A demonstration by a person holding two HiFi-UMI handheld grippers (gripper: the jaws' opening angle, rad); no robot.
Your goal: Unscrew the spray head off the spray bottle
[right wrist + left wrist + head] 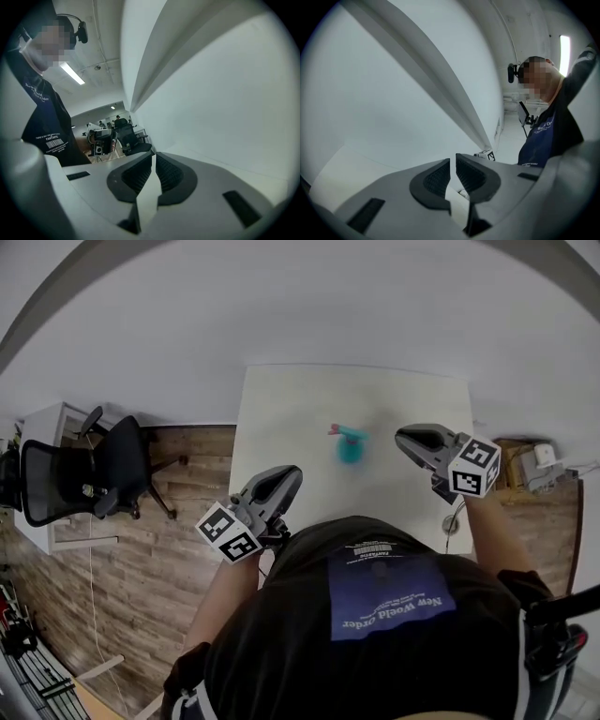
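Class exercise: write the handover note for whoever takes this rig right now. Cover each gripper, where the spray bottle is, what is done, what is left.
Left gripper: shut, empty, at the near left edge of the white table.
Right gripper: shut, empty, right of the bottle.
Small teal plastic spray bottle: stands mid-table between the grippers, untouched, pink-nosed spray head on.
Done: nothing yet.
Left: grip the bottle, grip the spray head, unscrew it off.
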